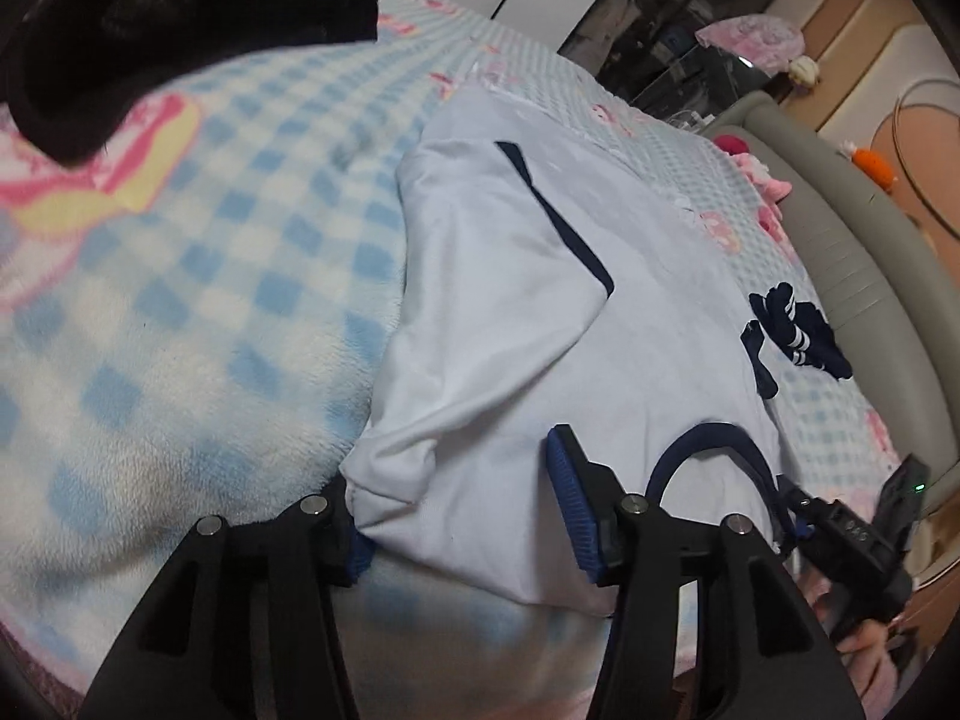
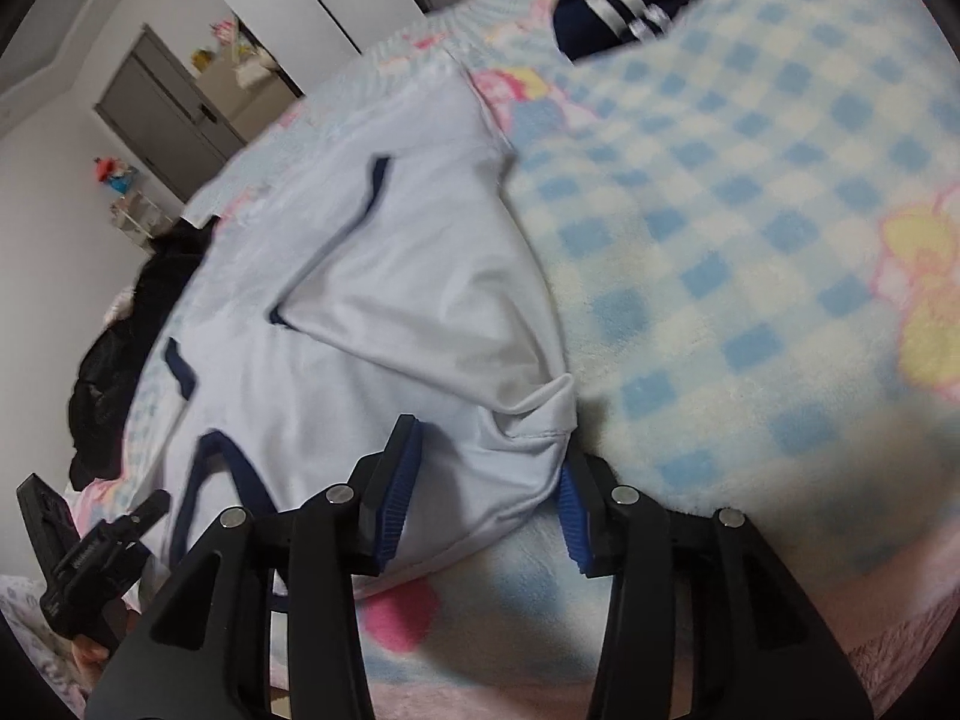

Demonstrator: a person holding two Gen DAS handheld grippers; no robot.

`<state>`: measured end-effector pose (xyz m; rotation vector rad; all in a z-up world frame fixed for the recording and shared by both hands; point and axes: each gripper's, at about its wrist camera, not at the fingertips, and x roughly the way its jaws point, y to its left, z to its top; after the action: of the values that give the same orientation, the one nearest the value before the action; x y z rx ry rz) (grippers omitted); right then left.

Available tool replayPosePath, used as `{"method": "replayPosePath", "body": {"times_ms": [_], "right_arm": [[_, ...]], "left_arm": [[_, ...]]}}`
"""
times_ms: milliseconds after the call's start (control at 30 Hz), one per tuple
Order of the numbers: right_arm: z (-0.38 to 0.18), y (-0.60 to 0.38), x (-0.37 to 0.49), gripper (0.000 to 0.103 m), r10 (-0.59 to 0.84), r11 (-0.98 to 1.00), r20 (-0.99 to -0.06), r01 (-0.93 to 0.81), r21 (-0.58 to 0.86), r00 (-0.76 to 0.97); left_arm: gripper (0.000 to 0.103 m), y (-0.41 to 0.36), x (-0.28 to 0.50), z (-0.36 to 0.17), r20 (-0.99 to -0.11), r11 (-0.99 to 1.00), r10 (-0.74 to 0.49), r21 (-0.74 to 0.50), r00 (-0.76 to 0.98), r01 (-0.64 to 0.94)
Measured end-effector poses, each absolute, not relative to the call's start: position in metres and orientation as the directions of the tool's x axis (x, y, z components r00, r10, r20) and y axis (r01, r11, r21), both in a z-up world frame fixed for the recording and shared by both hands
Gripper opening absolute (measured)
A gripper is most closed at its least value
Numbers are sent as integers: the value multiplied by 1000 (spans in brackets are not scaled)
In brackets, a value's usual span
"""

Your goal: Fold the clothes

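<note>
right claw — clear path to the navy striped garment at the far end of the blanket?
Probably yes, but it isn't free yet: the right claw straddles a corner of the white shirt. Beyond that, only bare checked blanket lies between it and the navy striped garment. It looks a long stretch.

shirt (image 1: 540,324) | pale blue, navy trim and collar | flat on checked blanket, both sleeves folded inward | collar at 6 o'clock, hem toward 12 | shoulder corners bunched, lifted slightly
</note>
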<state>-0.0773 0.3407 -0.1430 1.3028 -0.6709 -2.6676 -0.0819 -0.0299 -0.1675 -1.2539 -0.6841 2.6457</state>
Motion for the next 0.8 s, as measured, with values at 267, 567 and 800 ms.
{"method": "replayPosePath", "body": {"times_ms": [267, 567, 800], "right_arm": [[-150, 342, -89, 40, -286, -899, -755, -107, 425, -590], [-135, 343, -82, 10, -230, -920, -759, -119, 374, -609], [-85, 333, -49, 2, -166, -963, -691, -36, 268, -703]], "left_arm": [[29, -51, -93, -183, -669, -802, 412, -589, -619, 102], [6, -42, -79, -159, -688, -871, 341, -487, -640, 59], [3, -53, -54, -129, -668, -872, 334, -487, -664, 51]]}}
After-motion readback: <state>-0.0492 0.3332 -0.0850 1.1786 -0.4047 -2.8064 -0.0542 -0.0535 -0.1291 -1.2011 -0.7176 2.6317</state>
